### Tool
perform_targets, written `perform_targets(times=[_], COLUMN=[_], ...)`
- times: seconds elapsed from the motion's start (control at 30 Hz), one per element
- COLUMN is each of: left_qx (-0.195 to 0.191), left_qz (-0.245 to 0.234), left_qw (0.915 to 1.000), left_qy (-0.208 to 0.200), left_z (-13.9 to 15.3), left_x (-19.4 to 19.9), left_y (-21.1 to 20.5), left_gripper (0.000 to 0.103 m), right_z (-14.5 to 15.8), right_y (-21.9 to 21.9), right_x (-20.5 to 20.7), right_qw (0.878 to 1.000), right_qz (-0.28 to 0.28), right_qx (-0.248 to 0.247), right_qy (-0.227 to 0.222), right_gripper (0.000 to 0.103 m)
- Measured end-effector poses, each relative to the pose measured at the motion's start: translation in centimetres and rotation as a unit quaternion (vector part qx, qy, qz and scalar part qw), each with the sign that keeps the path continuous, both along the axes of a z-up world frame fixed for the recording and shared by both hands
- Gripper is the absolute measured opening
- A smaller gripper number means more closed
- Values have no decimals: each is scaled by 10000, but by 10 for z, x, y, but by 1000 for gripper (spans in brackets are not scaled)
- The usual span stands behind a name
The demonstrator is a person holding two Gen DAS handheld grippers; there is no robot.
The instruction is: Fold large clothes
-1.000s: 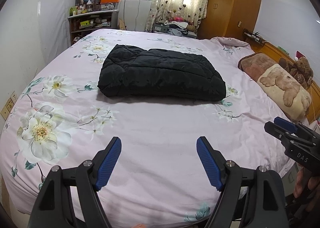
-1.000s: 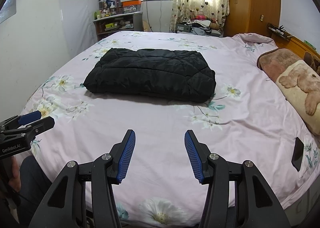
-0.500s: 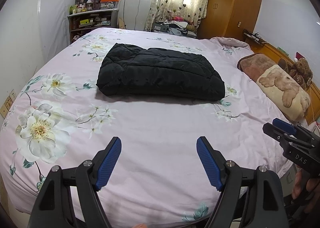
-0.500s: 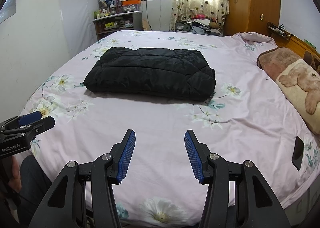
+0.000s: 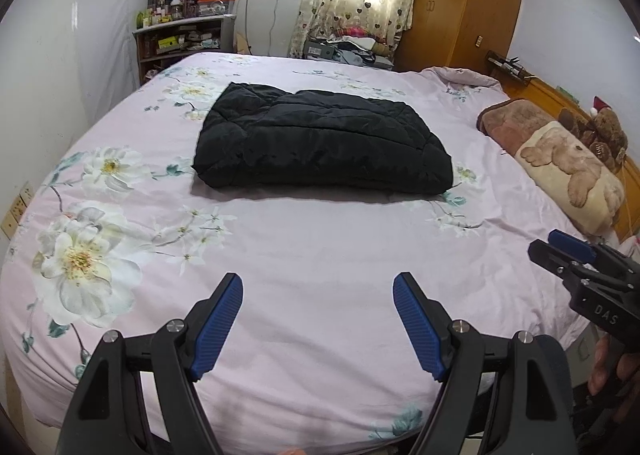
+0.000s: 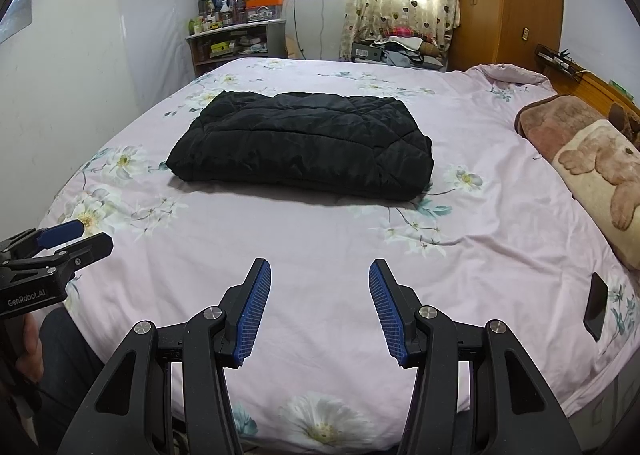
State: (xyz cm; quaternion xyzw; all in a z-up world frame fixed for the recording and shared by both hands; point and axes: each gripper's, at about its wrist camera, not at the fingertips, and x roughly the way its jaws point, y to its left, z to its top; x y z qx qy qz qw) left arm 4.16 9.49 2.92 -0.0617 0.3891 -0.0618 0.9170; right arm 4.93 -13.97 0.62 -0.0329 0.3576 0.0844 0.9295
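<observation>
view: drifts slightly | black jacket (image 5: 324,147): marginally lower in left-wrist frame

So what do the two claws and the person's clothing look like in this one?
Both are black plastic frames with silver pivot bolts and ribbed blue pads. The left claw reads "GenRobot.AI" on its side in the right wrist view; the right claw reads "DAS" in the left wrist view. Dark trousers show at the bed's edge; no cables or sleeves are visible.
</observation>
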Motion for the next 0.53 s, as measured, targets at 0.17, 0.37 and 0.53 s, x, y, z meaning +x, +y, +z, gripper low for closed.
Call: perform_targets(times=[0.17, 0.37, 0.53], left_qx=[8, 82, 55], left_qz=[12, -18, -15], left_qw=[10000, 9999, 10000], left_qy=[29, 83, 48], left_z=[-2, -7, -7], left_x=[0, 1, 1], left_y=[-3, -4, -5], left_gripper=[79, 79, 79], right_z=[-1, -1, -1], right_y=[-1, -1, -2], right_x=[2, 2, 1], right_qw=[10000, 10000, 10000], right_qz=[17, 22, 18], right_qx=[-19, -24, -22], right_qy=[15, 19, 16], right_gripper=[52, 52, 52])
